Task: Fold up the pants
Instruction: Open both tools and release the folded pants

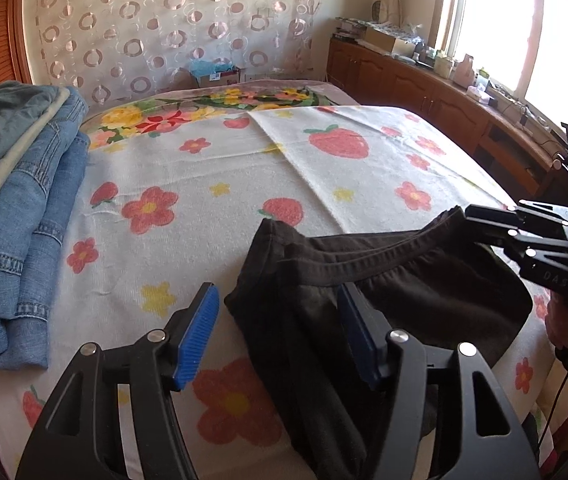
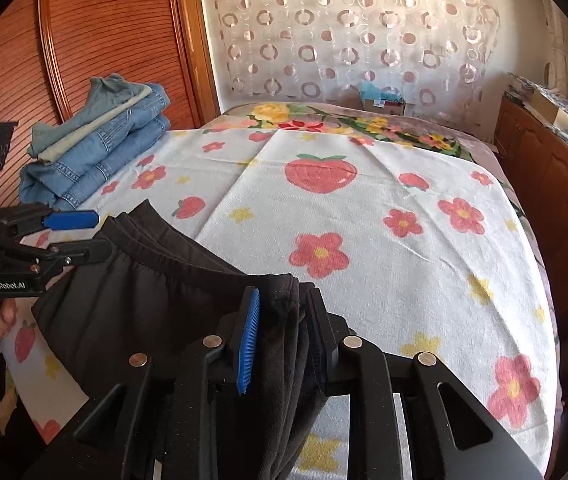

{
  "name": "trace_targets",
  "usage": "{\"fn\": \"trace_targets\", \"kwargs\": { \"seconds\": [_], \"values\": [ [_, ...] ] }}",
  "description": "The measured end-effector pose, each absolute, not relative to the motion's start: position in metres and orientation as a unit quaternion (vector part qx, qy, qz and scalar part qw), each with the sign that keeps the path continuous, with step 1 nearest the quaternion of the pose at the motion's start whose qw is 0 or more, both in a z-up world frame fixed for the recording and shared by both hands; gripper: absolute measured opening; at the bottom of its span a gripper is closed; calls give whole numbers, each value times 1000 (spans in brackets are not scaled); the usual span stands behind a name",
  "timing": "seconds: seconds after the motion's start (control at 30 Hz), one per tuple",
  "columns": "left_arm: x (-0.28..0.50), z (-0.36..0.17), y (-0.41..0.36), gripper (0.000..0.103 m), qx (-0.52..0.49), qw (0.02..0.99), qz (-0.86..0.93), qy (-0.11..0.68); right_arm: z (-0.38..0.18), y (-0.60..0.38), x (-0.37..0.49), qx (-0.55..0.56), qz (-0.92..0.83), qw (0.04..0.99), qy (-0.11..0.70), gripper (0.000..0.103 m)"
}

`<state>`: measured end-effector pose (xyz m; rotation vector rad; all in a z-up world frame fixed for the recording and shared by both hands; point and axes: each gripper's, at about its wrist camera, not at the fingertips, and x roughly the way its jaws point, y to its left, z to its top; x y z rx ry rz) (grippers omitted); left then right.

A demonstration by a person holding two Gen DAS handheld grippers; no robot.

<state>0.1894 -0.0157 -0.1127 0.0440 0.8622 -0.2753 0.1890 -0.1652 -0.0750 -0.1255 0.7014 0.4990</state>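
Two grippers sit over black pants [image 1: 424, 296] on the near edge of a bed. Left gripper [image 1: 279, 332]: jaws wide apart, left pad off the cloth over the sheet, right pad against a fold, no pinch. Right gripper [image 2: 284, 340]: jaws narrow, waistband bunched between the pads, but whether they press it cannot be told. Pants lie folded, waistband running between both tools. Strawberry-and-flower sheet [image 2: 364, 216] spreads beyond. Folded jeans stack [image 1: 23, 184] sits far left by a wooden wardrobe [image 2: 103, 28].
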Motion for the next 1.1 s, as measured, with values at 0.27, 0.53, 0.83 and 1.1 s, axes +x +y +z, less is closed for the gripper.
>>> {"fn": "trace_targets", "kwargs": {
  "seconds": [0.27,0.53,0.83,1.1],
  "values": [
    [194,-132,-11,63,3,888,-130,441,-75,-179,171,-54,233,908,343,41],
    [190,-134,-15,70,17,894,-124,430,-87,-191,167,-50,214,901,374,42],
    [191,-135,-17,73,21,894,-125,431,-84,-185,176,-36,222,894,388,42],
    [190,-135,-17,73,21,894,-125,431,-89,-176,176,-30,233,893,384,42]
  ]
}}
